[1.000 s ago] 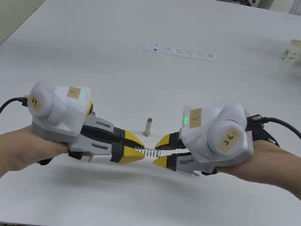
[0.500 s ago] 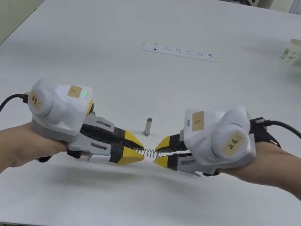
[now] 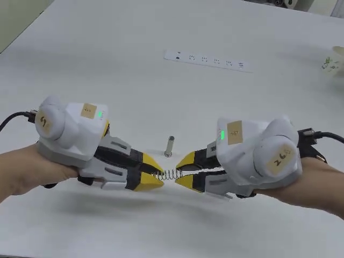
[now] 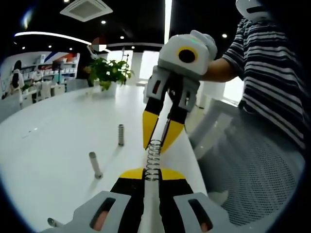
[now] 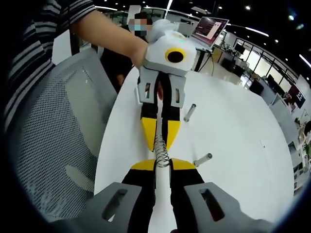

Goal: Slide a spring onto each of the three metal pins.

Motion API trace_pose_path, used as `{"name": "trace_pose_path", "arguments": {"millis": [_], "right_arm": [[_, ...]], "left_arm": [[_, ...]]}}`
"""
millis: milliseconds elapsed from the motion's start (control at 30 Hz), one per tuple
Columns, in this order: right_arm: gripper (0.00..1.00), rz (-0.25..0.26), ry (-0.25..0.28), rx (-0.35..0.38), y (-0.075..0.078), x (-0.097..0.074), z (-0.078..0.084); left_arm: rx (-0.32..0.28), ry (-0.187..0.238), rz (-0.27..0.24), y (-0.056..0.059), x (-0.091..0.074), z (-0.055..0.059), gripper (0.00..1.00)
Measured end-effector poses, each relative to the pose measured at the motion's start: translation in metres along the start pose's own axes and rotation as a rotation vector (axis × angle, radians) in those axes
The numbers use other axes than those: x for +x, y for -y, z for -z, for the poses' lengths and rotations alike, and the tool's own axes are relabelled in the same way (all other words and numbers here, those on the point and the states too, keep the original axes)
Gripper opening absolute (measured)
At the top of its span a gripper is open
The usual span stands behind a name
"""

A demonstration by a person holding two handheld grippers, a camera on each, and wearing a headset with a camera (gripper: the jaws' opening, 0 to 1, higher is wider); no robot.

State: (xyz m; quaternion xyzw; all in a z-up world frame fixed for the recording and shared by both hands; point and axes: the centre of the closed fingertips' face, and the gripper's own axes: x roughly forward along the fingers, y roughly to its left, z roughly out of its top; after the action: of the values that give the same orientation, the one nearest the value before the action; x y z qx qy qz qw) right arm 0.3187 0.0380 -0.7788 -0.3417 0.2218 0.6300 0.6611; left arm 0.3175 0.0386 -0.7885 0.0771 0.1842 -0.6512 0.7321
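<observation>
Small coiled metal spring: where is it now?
Head view, low centre: the small coiled metal spring spans between the yellow tips of the left gripper and right gripper, above the white table, just nearer than an upright metal pin.

- An open-plan office, or a lab set in one.
- A long white bench [image 4: 53,145] with a power strip [image 3: 207,59] lying on it.
- A grey mesh office chair [image 5: 58,121] stands just beside the bench.
- The dark ceiling has small round downlights [image 4: 103,22], long light strips [image 5: 257,31] and a square air vent [image 4: 86,8].
- A potted plant [image 4: 109,73] stands at the far end of the bench.
- Behind it are more desks and chairs [image 4: 43,87], and a lit screen [image 5: 210,26].
</observation>
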Motion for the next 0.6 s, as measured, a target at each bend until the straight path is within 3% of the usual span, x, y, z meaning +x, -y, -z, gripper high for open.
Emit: {"name": "trace_pose_path", "arguments": {"millis": [333, 600], "right_arm": [[0.07, -0.013, 0.100, 0.063, 0.004, -0.005, -0.027], [0.07, 0.003, 0.125, 0.041, 0.004, 0.000, -0.040]], "left_arm": [[0.006, 0.005, -0.027, -0.004, 0.001, -0.003, 0.02], [0.007, 0.006, -0.031, -0.004, 0.003, -0.004, 0.02]]}}
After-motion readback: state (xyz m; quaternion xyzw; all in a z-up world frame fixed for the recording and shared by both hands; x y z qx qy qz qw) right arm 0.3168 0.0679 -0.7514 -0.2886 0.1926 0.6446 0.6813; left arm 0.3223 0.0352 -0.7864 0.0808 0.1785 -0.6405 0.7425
